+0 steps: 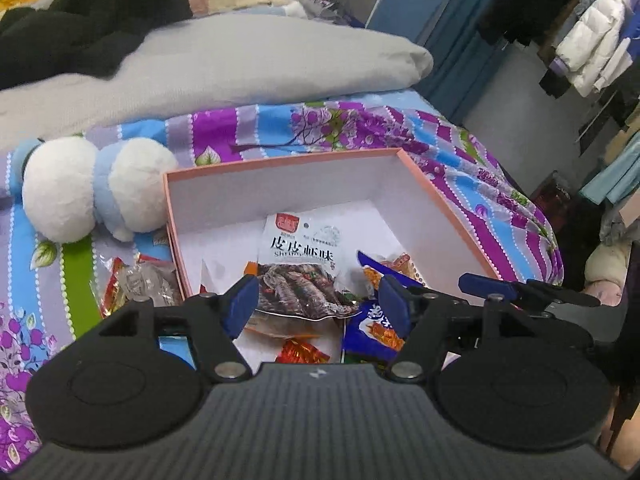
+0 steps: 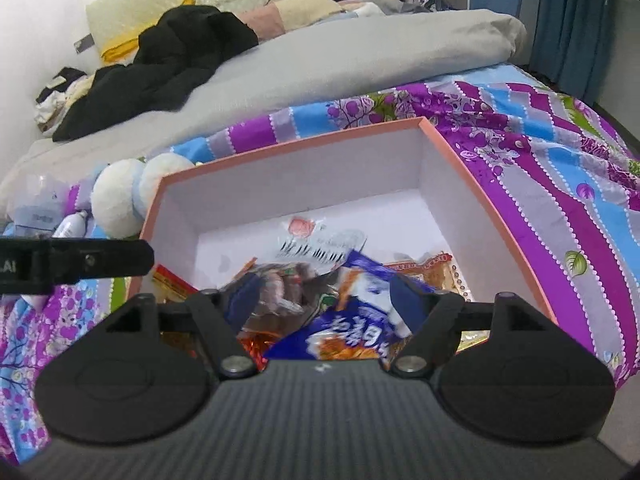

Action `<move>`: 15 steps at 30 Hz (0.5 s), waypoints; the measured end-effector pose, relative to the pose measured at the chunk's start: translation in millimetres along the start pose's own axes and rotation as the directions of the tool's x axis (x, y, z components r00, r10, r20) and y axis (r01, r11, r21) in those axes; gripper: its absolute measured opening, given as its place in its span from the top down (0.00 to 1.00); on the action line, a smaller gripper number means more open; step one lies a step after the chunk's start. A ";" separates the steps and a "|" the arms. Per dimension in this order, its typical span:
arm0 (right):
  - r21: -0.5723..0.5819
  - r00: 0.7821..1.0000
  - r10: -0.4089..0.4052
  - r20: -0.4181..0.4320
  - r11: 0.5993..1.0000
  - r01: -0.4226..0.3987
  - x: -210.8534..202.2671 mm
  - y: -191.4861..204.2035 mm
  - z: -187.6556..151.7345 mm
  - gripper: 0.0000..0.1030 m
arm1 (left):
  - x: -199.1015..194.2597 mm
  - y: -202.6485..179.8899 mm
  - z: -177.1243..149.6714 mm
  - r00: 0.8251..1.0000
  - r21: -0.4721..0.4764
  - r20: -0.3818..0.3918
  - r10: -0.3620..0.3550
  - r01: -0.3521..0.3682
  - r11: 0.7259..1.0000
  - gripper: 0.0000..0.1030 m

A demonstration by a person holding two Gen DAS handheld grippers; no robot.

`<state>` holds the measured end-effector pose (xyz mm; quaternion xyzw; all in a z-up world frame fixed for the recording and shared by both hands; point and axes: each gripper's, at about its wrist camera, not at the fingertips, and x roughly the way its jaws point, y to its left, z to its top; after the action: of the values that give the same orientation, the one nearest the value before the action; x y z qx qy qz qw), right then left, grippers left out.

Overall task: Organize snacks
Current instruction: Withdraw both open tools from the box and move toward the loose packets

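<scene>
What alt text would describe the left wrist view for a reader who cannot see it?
The left gripper hangs open over a pink box on a flowered bedsheet, above a white shrimp snack packet and a blue packet inside. A white plush toy lies left of the box.

Bed [image 2: 540,168] w/ floral sheet, grey duvet [image 2: 320,64], blue curtain [image 2: 576,20], clothes rack [image 1: 592,40] at right

Soft, even indoor light, weak shadows; fisheye bends the edges (right view's packets blurred).
</scene>
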<state>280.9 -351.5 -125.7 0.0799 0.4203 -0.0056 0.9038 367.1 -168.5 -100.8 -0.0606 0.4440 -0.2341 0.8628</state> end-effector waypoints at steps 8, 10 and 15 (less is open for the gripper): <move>-0.053 0.997 -0.006 0.077 0.999 0.010 -19.3 18.7 4.7 0.28 | -44.1 -4.0 -1.1 0.994 0.058 0.105 0.017 -0.023 0.998 0.31; -0.057 0.994 0.004 0.106 0.998 0.002 -26.5 24.2 9.9 0.28 | -57.2 -2.6 2.2 0.991 0.065 0.135 0.018 -0.027 0.998 0.31; -0.065 0.984 0.040 0.174 0.997 -0.029 -46.7 40.0 19.7 0.28 | -90.7 8.4 4.8 0.978 0.056 0.207 0.023 -0.035 0.998 0.31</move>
<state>268.7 -317.6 -72.1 0.0582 0.3378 0.0161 0.9393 328.9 -120.0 -33.6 -0.0524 0.3457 -0.2270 0.9090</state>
